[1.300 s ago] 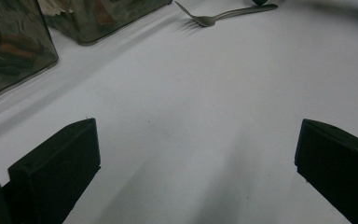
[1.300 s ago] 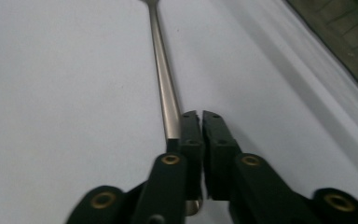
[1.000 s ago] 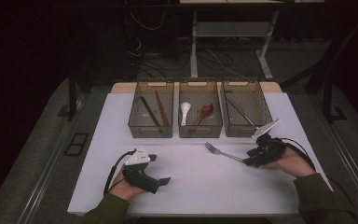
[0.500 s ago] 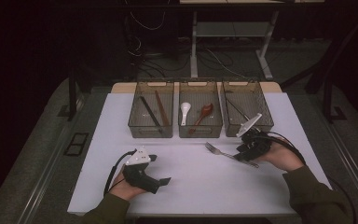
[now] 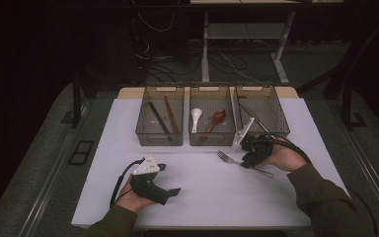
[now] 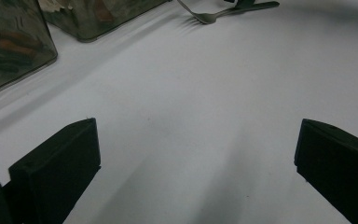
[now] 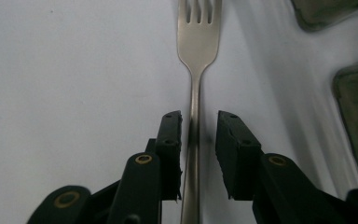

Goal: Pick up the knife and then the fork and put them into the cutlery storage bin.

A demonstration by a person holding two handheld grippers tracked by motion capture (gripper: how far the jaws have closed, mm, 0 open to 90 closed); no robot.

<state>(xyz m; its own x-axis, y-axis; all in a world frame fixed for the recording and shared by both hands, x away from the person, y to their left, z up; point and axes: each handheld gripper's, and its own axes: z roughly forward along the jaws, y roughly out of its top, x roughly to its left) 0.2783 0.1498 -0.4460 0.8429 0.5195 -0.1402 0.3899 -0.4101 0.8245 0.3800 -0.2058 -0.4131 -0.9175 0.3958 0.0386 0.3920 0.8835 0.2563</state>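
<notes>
Right gripper (image 7: 198, 140) slid left along table from beside right bin to fork (image 7: 196, 70); jaws were closing around handle, narrow gap left each side, pads not yet pressing.

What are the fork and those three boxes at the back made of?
The fork looks like metal, probably stainless steel: grey, smooth, with a dull satin sheen along handle and tines. The three boxes seem to be smoky, see-through plastic, since the utensils inside show through their walls. Glass can't be ruled out by look alone.
</notes>
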